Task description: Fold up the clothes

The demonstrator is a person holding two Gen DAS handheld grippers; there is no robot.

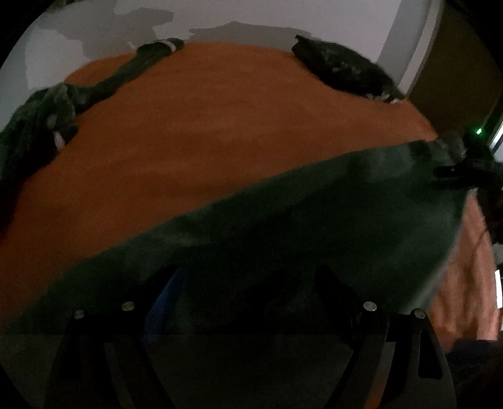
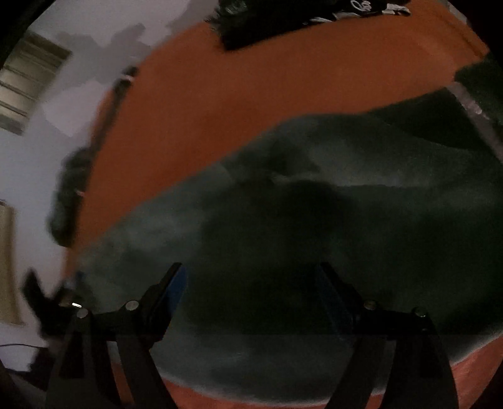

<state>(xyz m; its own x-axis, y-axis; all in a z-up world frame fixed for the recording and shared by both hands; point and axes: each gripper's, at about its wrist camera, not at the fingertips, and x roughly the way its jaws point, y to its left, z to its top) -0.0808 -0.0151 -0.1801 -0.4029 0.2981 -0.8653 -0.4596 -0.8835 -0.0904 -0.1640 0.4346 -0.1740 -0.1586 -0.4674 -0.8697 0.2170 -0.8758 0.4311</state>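
— Looking through the left wrist camera, I see my left gripper (image 1: 248, 283) with the fingers standing wide apart above a dark green garment (image 1: 283, 226). This cloth lies spread on the orange bed cover (image 1: 195, 132), and nothing is pressed between the pads.

— And the right one?

— My right gripper (image 2: 251, 283) is also wide open; the blue pads (image 2: 176, 289) are clear on both sides and the green garment (image 2: 314, 220) is only under them, not pinched. In the left view I can see the right gripper (image 1: 465, 170) at the far corner of the cloth, dark and blurred.

— What does one view give that the other does not?

— The left view shows a second crumpled green piece (image 1: 37, 126) at the far left edge of the bed, with a long sleeve running from it, and a black folded pile (image 1: 339, 66) at the far right. The right view shows white print on the black pile (image 2: 283, 25), and a grey strip (image 2: 474, 107) crossing the garment on the right side. Both views are dim.
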